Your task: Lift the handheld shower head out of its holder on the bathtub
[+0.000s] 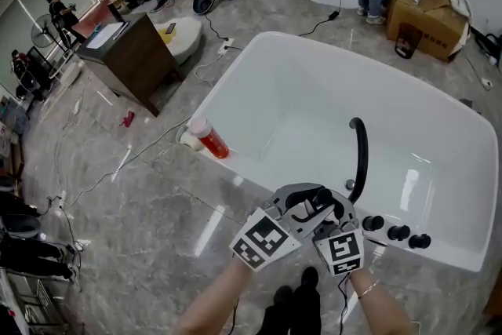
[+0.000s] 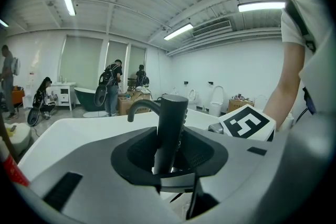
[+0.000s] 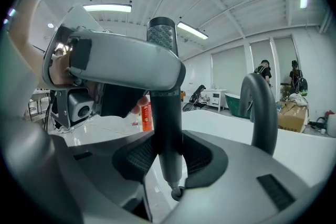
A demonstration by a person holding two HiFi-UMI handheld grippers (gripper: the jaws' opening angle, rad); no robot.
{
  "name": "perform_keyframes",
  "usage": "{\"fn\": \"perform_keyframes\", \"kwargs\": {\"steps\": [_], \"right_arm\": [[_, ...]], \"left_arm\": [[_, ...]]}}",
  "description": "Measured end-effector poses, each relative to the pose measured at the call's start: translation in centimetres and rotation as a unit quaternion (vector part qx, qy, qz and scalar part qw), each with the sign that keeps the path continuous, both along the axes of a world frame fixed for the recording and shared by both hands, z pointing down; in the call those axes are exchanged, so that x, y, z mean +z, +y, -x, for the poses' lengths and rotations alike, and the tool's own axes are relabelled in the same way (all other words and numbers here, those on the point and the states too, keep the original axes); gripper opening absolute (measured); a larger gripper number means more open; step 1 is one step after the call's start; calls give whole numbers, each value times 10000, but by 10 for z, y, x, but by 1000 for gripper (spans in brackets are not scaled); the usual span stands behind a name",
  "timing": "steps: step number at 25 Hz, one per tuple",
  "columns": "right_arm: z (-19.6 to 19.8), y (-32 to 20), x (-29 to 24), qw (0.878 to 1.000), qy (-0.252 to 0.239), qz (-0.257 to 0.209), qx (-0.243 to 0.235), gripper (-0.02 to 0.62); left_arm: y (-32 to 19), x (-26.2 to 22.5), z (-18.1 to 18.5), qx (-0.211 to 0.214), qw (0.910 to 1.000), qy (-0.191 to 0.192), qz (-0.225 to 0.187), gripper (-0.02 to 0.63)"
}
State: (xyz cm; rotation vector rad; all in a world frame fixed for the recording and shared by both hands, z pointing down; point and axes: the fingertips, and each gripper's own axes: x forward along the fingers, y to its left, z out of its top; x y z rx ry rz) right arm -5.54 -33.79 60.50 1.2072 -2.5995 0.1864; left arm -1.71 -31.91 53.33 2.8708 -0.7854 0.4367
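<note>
At the near tub rim: the shower head (image 1: 312, 204) stands upright between both tools, close beside the black spout (image 1: 360, 153) and the knobs (image 1: 398, 232).
Left tool (image 2: 170, 161): its jaws are clamped on the dark handle near its top, which looks meant to stop it tipping.
Right tool (image 3: 168, 157): it grips the same handle lower down, from the opposite side.
Why two grips: opposed holds keep the handle vertical, so it should slide straight out of the holder without jamming.
Lower end: a small fitting (image 3: 177, 194) hangs bare under the right tool, with no holder around it, so I judge it out or nearly out.
Bathtub (image 1: 259, 90): a red bottle (image 1: 212, 140) lies on the left rim, well apart and no obstacle.
</note>
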Motion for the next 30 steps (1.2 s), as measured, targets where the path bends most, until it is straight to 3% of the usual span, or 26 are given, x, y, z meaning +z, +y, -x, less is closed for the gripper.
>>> {"fn": "perform_keyframes", "kwargs": {"steps": [10, 30], "right_arm": [[5, 13, -80, 9999, 8, -142, -58, 140], [-16, 63, -196, 9987, -71, -501, -67, 140]], "left_arm": [[14, -80, 5, 4, 9997, 94, -225, 153], [68, -193, -16, 27, 9974, 181, -694, 153]]}}
